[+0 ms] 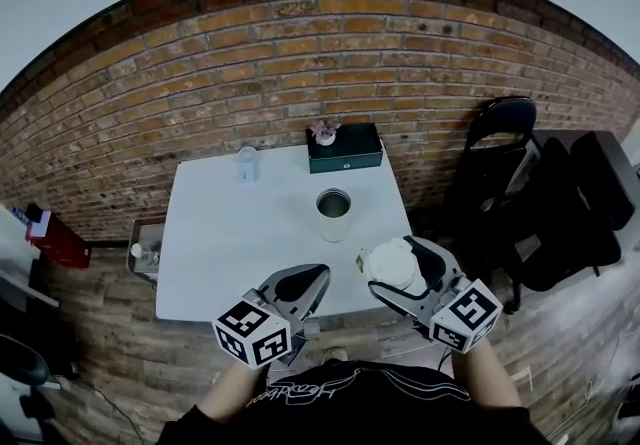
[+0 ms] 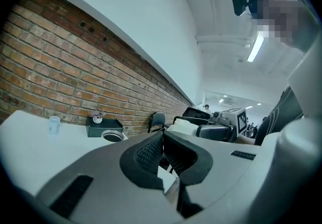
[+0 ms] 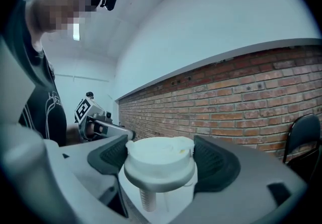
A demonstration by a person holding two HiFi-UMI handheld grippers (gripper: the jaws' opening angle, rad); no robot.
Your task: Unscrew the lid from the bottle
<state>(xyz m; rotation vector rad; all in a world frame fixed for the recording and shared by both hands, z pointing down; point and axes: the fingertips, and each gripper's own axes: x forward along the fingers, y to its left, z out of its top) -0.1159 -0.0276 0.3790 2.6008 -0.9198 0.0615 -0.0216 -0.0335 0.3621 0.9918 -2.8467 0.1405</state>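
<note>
The white bottle [image 1: 333,216] stands upright in the middle of the white table [image 1: 220,243], its mouth uncovered; its rim [image 2: 113,136] also shows in the left gripper view. My right gripper [image 1: 405,273] is shut on the white lid [image 1: 390,261], held off the bottle over the table's near right edge. In the right gripper view the lid [image 3: 160,160] sits between both pads, with a short stem hanging below it. My left gripper [image 1: 305,280] hovers at the table's near edge, jaws shut [image 2: 162,152] and empty.
A dark green box [image 1: 345,148] with a small flower pot [image 1: 325,133] sits at the table's far edge, a small clear cup [image 1: 247,164] to its left. A black chair [image 1: 500,148] stands to the right. A brick wall [image 1: 320,53] runs behind.
</note>
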